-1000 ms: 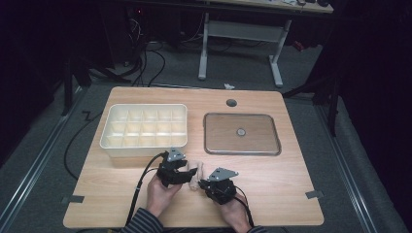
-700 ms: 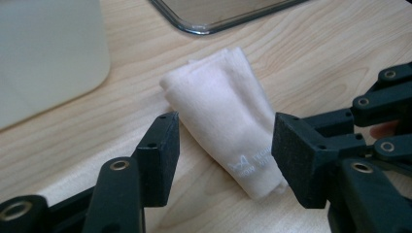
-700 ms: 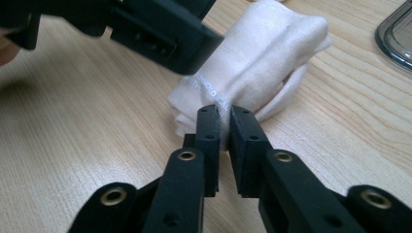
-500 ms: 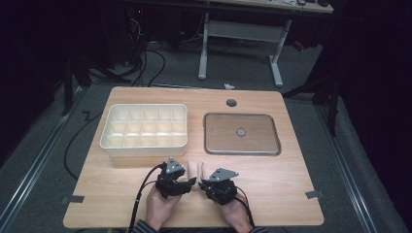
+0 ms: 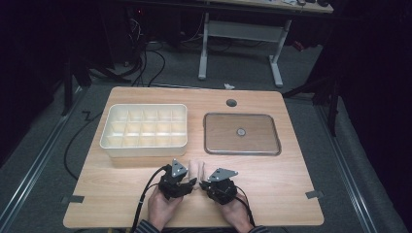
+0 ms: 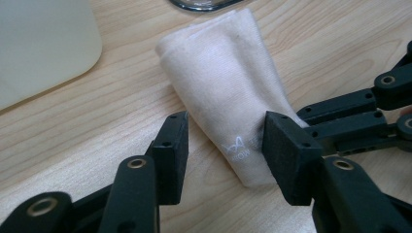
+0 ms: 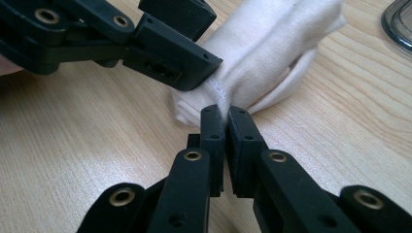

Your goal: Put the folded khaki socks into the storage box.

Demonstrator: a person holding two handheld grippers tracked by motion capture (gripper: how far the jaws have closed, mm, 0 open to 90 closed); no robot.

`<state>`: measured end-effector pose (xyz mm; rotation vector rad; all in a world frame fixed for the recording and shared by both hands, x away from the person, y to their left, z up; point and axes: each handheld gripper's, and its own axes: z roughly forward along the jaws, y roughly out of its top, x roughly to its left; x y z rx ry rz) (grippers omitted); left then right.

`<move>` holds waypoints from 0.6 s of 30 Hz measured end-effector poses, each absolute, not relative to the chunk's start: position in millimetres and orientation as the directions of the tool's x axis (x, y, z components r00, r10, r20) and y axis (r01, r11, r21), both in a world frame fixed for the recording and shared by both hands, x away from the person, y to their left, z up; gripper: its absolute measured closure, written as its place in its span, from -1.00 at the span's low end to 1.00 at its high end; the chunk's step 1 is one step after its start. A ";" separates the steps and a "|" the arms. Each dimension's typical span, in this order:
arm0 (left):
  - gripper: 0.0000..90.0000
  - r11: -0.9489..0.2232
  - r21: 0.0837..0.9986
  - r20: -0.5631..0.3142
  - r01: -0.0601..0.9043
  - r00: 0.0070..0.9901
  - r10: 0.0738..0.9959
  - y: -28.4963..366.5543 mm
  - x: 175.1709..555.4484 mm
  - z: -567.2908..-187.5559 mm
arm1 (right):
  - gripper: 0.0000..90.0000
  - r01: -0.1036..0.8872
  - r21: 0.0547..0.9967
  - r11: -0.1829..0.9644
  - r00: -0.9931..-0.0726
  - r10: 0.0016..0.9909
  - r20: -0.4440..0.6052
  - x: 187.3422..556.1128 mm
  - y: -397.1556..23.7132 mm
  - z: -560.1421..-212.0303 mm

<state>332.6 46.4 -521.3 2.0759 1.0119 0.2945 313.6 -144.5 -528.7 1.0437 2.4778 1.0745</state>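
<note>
A folded white cloth (image 5: pixel 196 169) lies on the wooden table between my two grippers. In the left gripper view the cloth (image 6: pixel 228 92) narrows toward me, and its near end lies between the jaws of my left gripper (image 6: pixel 226 122). Those jaws have just been closing. The right pad (image 6: pixel 286 155) is at the cloth's edge and the left pad stands apart, so it is open. My right gripper (image 7: pixel 225 111) is shut on the near edge of the cloth (image 7: pixel 262 58). In the high view the left gripper (image 5: pixel 190 183) and right gripper (image 5: pixel 204 185) face each other.
A cream box (image 5: pixel 145 130) with several compartments stands behind the hands at the left. A flat metal tray (image 5: pixel 241 133) lies at the back right. A round cable hole (image 5: pixel 231 103) sits near the far edge. Both hands rest near the table's front edge.
My left gripper has come down and toward the front edge, in beside the cloth's near end, and its jaws have narrowed around it. The right gripper has kept still on the cloth.
</note>
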 end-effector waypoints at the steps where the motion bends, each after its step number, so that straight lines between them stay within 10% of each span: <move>1: 0.19 -0.374 0.736 -0.123 0.565 0.654 0.746 45.7 332.9 -520.9 | 0.91 0.521 0.709 0.476 -0.714 0.698 0.056 313.9 -144.4 -528.2; 18: 0.24 -0.383 0.726 -0.139 0.571 0.668 0.731 49.9 344.4 -523.5 | 0.86 0.503 0.723 0.474 -0.705 0.708 0.026 316.6 -142.0 -529.8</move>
